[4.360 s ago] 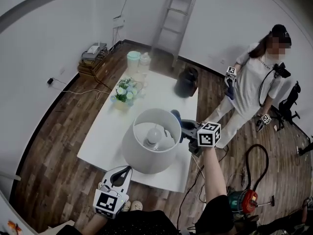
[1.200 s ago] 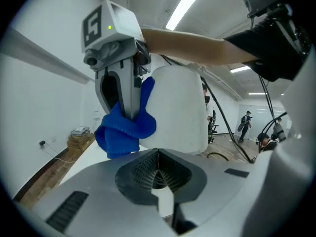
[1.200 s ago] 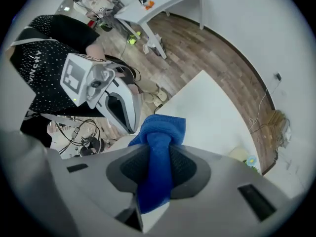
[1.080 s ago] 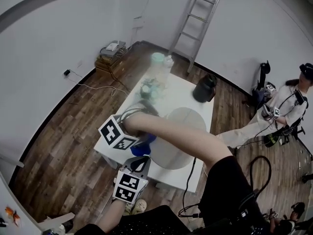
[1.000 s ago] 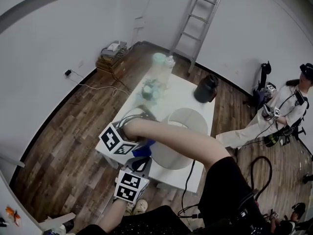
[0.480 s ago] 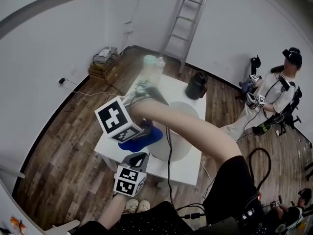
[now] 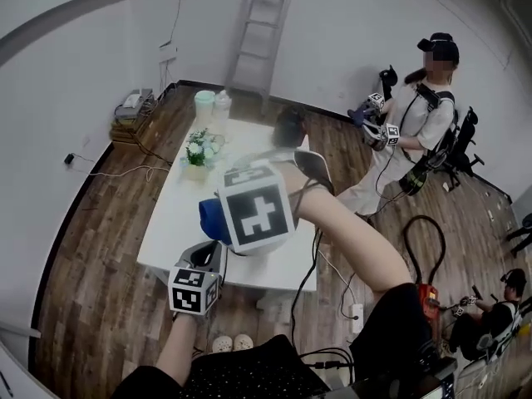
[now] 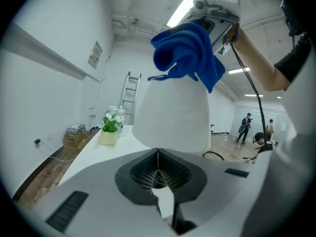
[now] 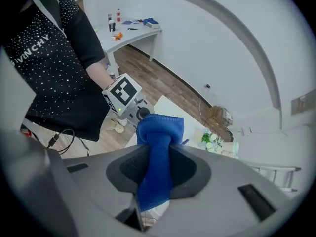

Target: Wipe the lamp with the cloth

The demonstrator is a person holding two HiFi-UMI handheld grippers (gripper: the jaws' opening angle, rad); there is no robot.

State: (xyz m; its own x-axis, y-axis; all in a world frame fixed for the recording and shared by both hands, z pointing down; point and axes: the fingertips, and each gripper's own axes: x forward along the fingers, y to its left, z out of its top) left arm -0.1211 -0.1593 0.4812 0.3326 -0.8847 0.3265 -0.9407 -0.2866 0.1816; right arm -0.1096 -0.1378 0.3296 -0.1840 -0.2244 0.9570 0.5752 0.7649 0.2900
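The right claw (image 9: 155,179) is clenched on a bunched blue cloth (image 9: 159,142), brought in from above against the top of the lamp (image 8: 173,115). The lamp's white shade stands upright on the white tabletop (image 7: 174,223). The left claw (image 8: 158,167) is clamped together on nothing, low at the tabletop's near edge and aimed at the shade just ahead of it. The shade's long axis runs straight up and down. The cloth sits at its upper rim on the side facing the left claw, so the wipe looks set to run downward or round the shade from there. The right hand is plainly the nearer one for the job, and the left appears free to steady the lamp. A flower pot (image 8: 109,132) stands farther along the tabletop, well apart from the lamp. A bystander (image 7: 416,123) stands beyond the tabletop.
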